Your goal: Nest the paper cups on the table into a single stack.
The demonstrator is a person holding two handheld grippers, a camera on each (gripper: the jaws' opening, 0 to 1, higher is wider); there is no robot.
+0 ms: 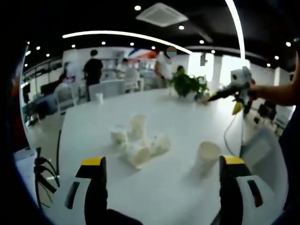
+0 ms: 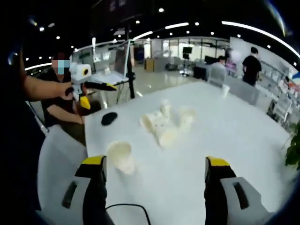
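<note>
Both grippers, left gripper (image 1: 161,176) and right gripper (image 2: 154,176), are hovering with fingers spread wide and holding nothing, while we're seeing one paper cup (image 1: 206,157) lying apart from the cup cluster (image 1: 138,140) sitting mid-table (image 1: 178,117).
</note>
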